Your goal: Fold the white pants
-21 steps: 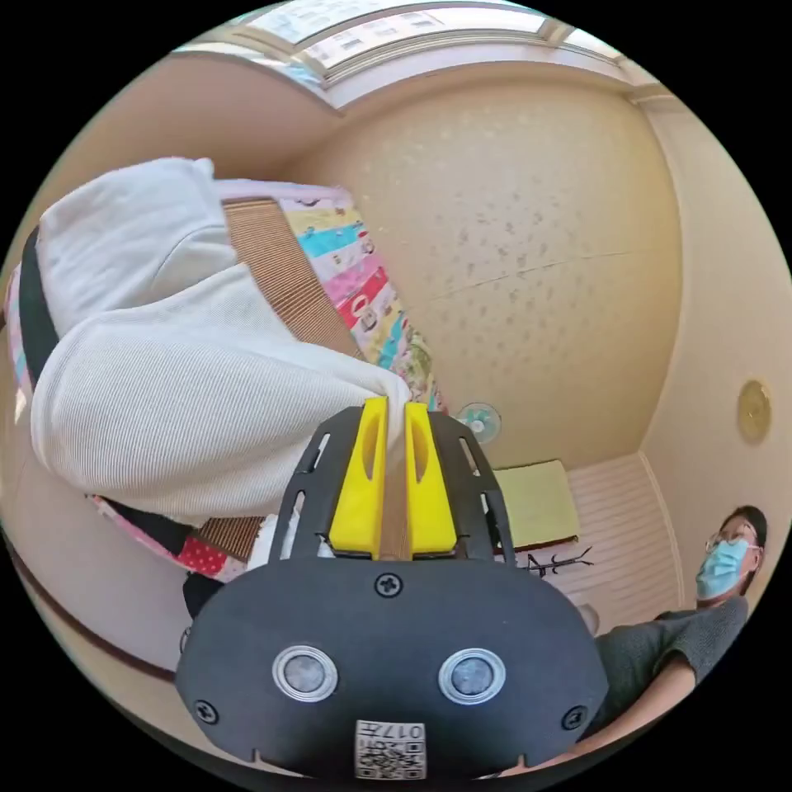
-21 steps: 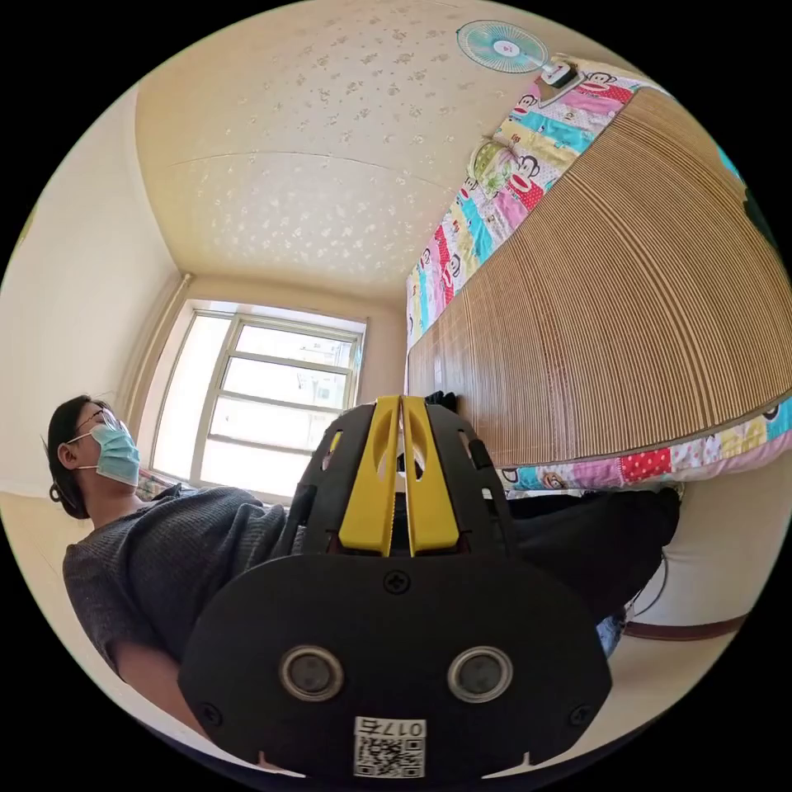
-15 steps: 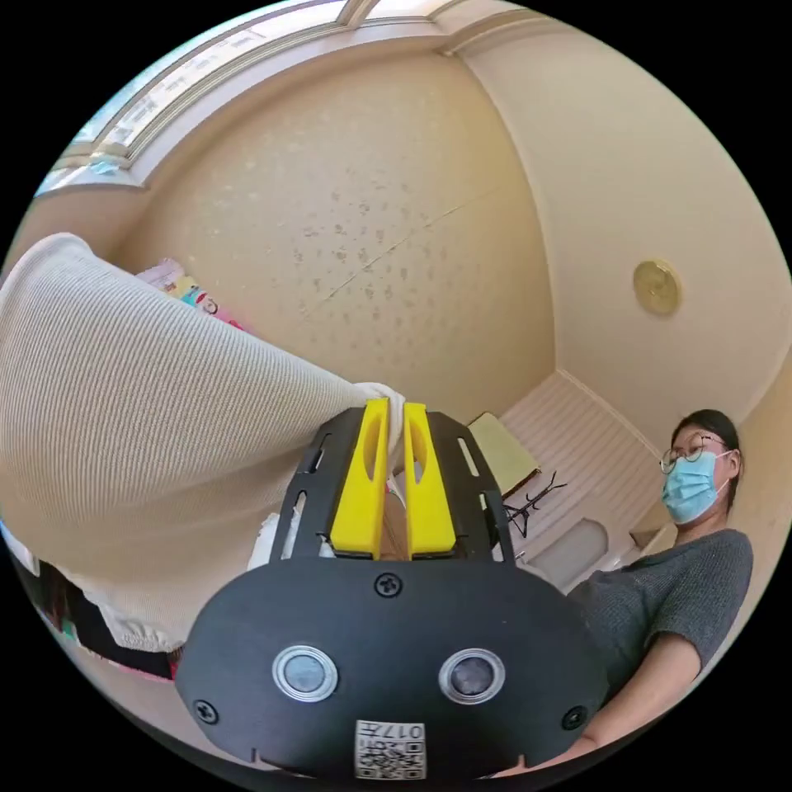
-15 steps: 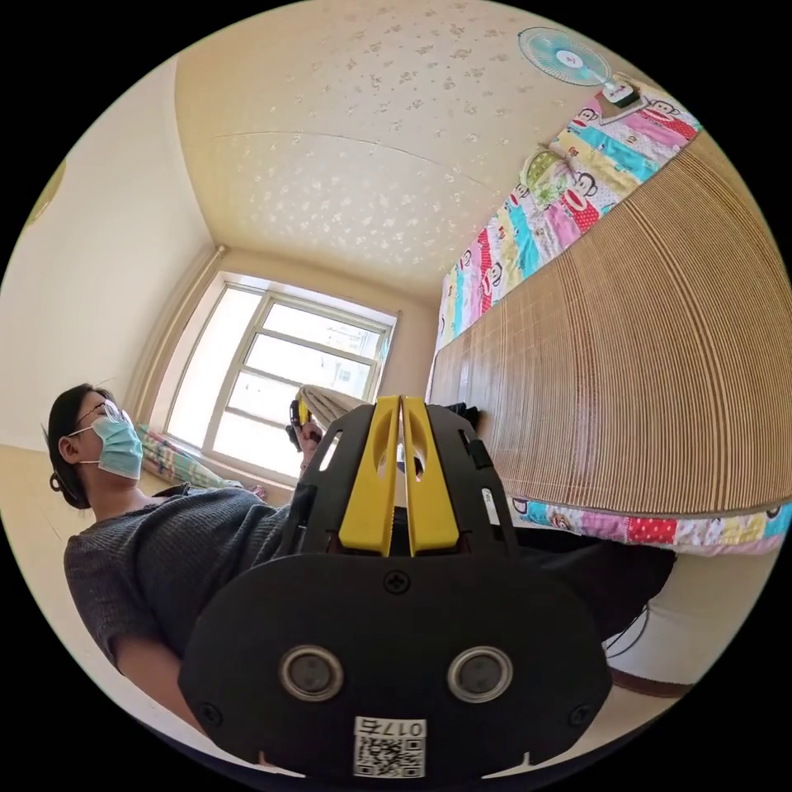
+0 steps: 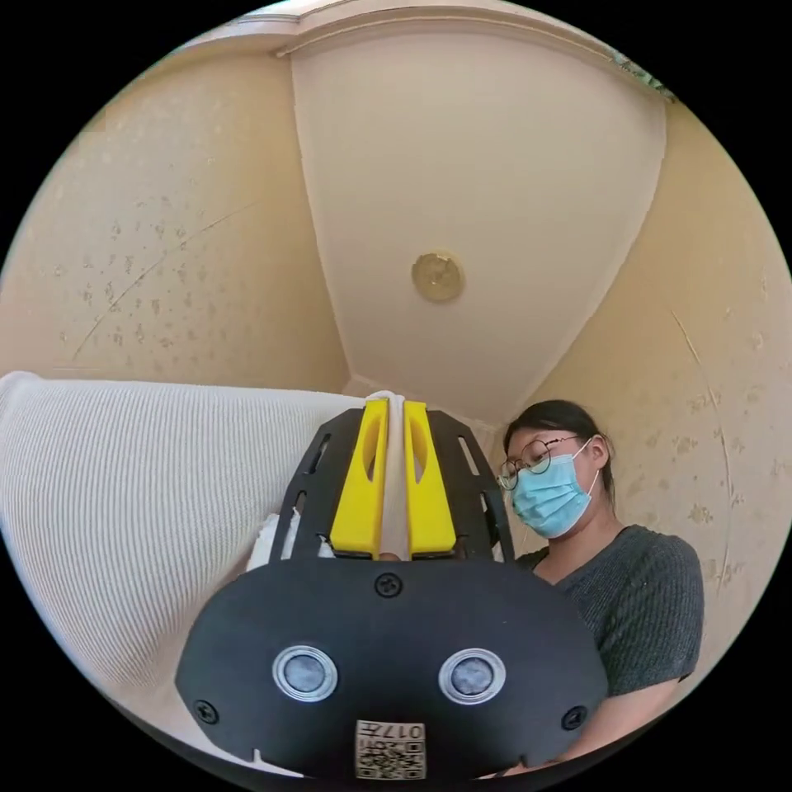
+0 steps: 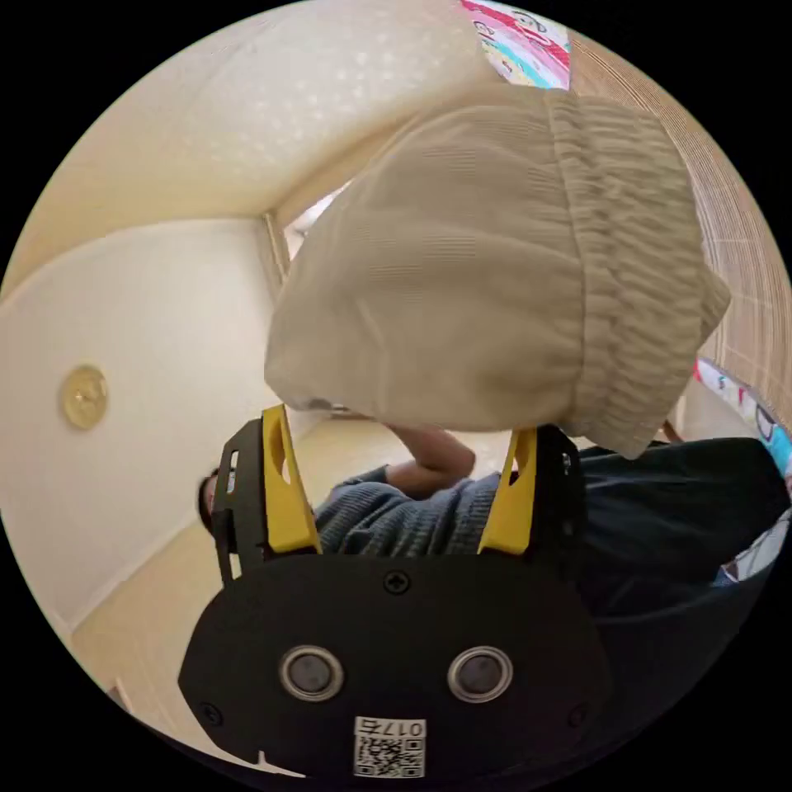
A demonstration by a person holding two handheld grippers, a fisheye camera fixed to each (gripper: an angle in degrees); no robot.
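Observation:
The white ribbed pants (image 5: 140,487) hang in the air at the left of the left gripper view. My left gripper (image 5: 394,412) is shut on an edge of their cloth, which runs up between the two yellow jaws. In the right gripper view the pants (image 6: 478,272) hang as a bunched bundle, gathered elastic waistband on the right. My right gripper (image 6: 400,429) is open just below the bundle, its yellow jaws spread wide with nothing pressed between them. A person's arm shows behind the jaws.
The person (image 5: 627,577) holding the grippers wears a grey top and is close behind them. A bed with a woven mat (image 6: 742,239) over a colourful patterned sheet (image 6: 520,41) lies at the right edge of the right gripper view. Cream walls and ceiling surround.
The right gripper has opened and swung under the hanging pants. The left gripper has kept its hold and lifted the pants off the bed, its view now turned toward the ceiling and the person.

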